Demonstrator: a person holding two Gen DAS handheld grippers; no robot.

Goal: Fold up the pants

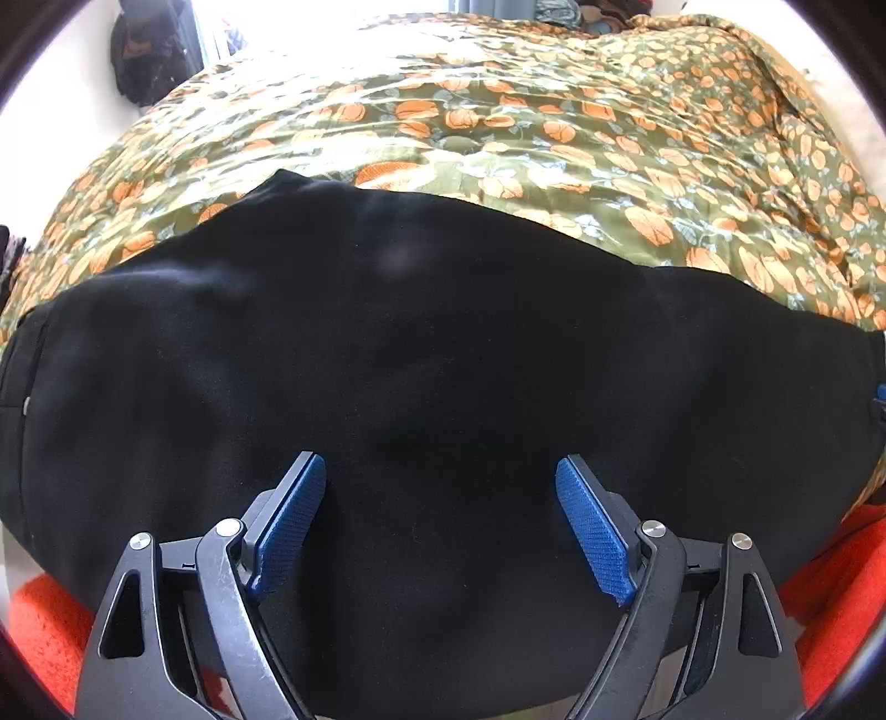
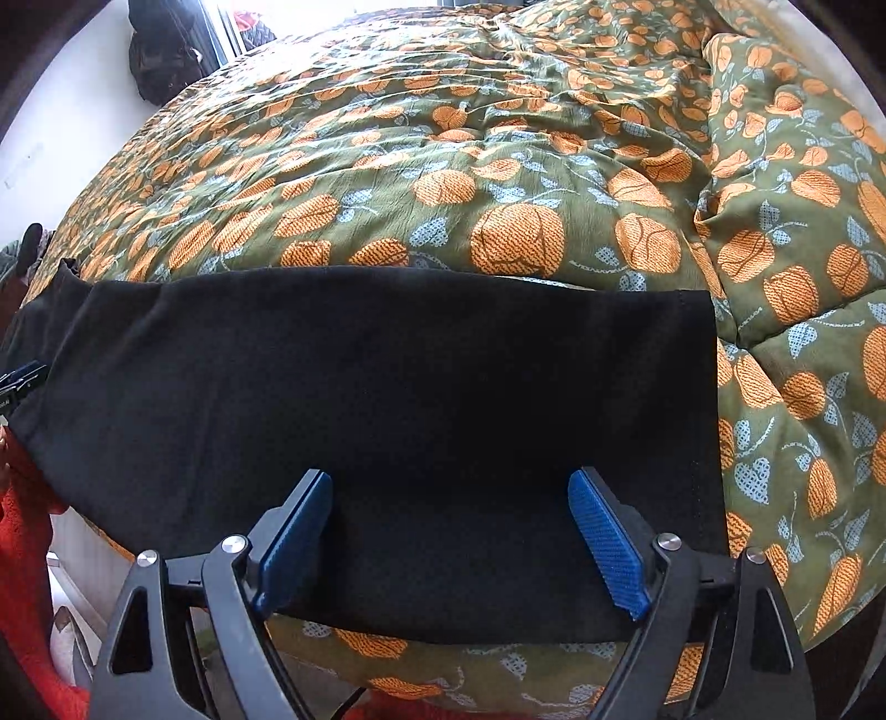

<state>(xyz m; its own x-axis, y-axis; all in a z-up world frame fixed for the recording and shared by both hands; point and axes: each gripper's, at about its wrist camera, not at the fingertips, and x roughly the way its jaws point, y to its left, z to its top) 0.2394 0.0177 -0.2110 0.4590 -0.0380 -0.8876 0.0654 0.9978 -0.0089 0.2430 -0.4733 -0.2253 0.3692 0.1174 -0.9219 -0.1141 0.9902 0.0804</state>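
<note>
**Both grippers open over black pants on the bed**

Black pants (image 1: 432,343) lie spread flat across the near edge of a bed, on a green bedspread (image 1: 581,127) with an orange flower print. Left wrist view: fabric fills most of the lower frame, running side to side; far edge slightly wavy, one corner poking up at the far left. Right wrist view: the pants (image 2: 387,387) end in a straight hemmed edge on the right side, bedspread (image 2: 498,166) visible past it and below the near edge.

Left gripper (image 1: 440,471) points down at the cloth, jaws wide apart, blue pads (image 1: 290,518) not pressing on anything. Right gripper (image 2: 449,484), jaws also spread wide, blue pads (image 2: 606,540) clear, only flat fabric under the gap.

Orange-red knit sleeve (image 2: 25,531) at the left edge in the right view. Dark bag (image 1: 147,52) against the far wall.
</note>
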